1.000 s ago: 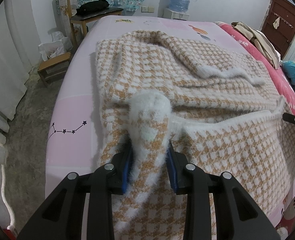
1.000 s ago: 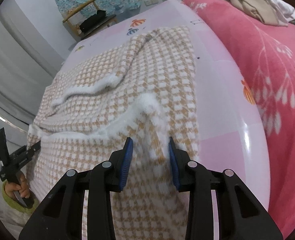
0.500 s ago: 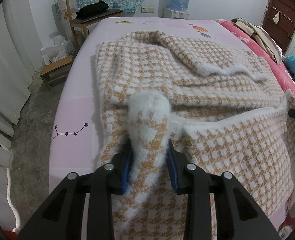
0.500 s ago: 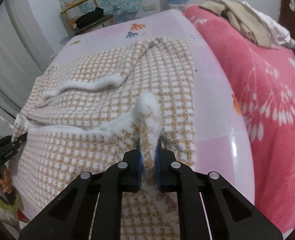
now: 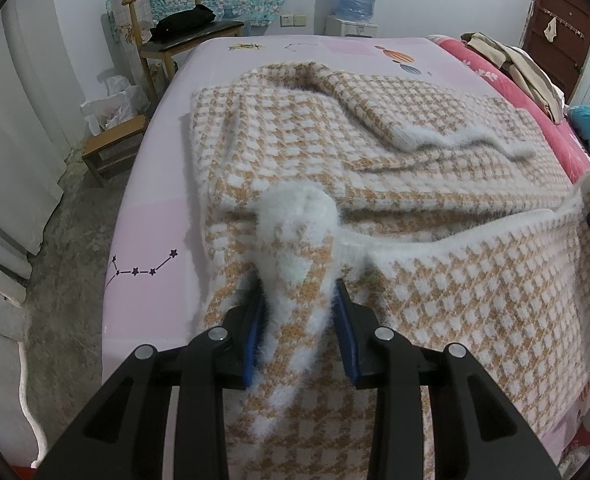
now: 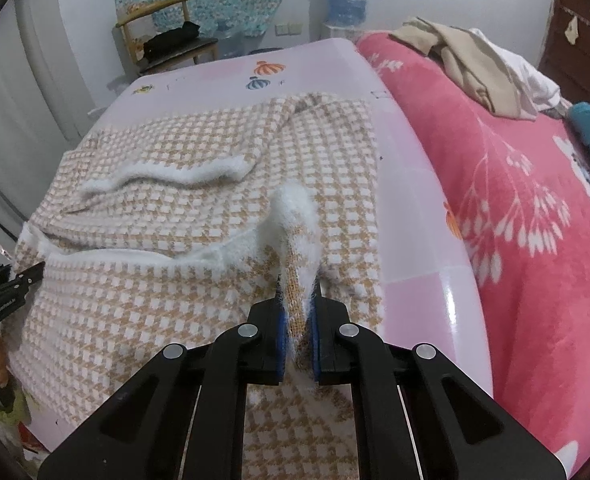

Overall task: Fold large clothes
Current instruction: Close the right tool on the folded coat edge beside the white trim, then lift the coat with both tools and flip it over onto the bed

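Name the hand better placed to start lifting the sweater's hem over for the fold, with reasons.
Neither leads. The left gripper and right gripper each pinch a fluffy white corner of the checked sweater, one at each end of the hem, so both should lift together.

- The right gripper (image 6: 297,316) pinches a fuzzy white-edged fold of the checked sweater (image 6: 199,208).
- The sweater lies on the pink sheet (image 6: 415,208).
- The left gripper (image 6: 9,290) is far left.

Tan-and-white checked fuzzy garment (image 5: 415,184) lies half-folded on the bed (near corners pinched up).
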Demonstrator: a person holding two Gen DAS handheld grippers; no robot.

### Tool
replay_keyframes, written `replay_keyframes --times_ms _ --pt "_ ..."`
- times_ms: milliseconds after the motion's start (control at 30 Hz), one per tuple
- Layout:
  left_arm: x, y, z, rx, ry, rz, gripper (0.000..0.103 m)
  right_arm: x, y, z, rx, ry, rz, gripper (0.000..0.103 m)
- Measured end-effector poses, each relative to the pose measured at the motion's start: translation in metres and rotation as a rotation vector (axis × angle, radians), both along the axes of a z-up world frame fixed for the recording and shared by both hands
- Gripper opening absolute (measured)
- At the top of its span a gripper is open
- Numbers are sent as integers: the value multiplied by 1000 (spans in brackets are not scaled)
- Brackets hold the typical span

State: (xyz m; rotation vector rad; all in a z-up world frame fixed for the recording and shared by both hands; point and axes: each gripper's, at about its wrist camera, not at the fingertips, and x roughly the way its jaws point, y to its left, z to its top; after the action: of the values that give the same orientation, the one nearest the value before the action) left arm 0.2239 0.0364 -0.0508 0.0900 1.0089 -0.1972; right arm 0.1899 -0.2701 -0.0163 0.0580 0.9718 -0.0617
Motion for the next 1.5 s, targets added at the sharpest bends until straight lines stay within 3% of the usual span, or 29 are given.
replay_keyframes --times_ms 167,300,600,733,867,1067,1200,1267,1333,1367,1400,1467,1500 --pt "-2 -3 2 27 -21 3 31 -8 2 8 -8 -30 -4 7" --pt "-14 -4 13 72 -99 0 16 -18 6 20 -29 -74 2 6" --pt "-57 8 88 48 -337 -12 10 -52 5 75 -28 -236 -14 5" --pt "-47 6 125 21 -423 -31 10 -35 -1 97 -35 -305 0 5" --pt "-5 4 146 14 -479 -42 10 11 -16 113 3 -353 22 5" --pt "98 5 138 -57 -384 -35 10 114 -44 97 106 -300 33 5" --pt "159 3 99 -63 -242 -24 11 176 -56 52 160 -178 24 6" --pt "186 5 67 -68 -118 -16 11 192 -62 27 199 -108 20 8" --pt "203 10 44 -87 -16 -2 18 201 -73 4 242 -47 0 16" --pt "208 15 38 -107 6 14 21 203 -80 -4 263 -31 -16 26" --pt "209 22 37 -144 9 30 28 202 -90 -8 320 -27 -28 35" --pt "209 34 38 -200 18 64 42 199 -109 -11 456 -33 -46 39" --pt "211 46 39 -244 26 97 47 197 -121 -13 530 -39 -61 46"
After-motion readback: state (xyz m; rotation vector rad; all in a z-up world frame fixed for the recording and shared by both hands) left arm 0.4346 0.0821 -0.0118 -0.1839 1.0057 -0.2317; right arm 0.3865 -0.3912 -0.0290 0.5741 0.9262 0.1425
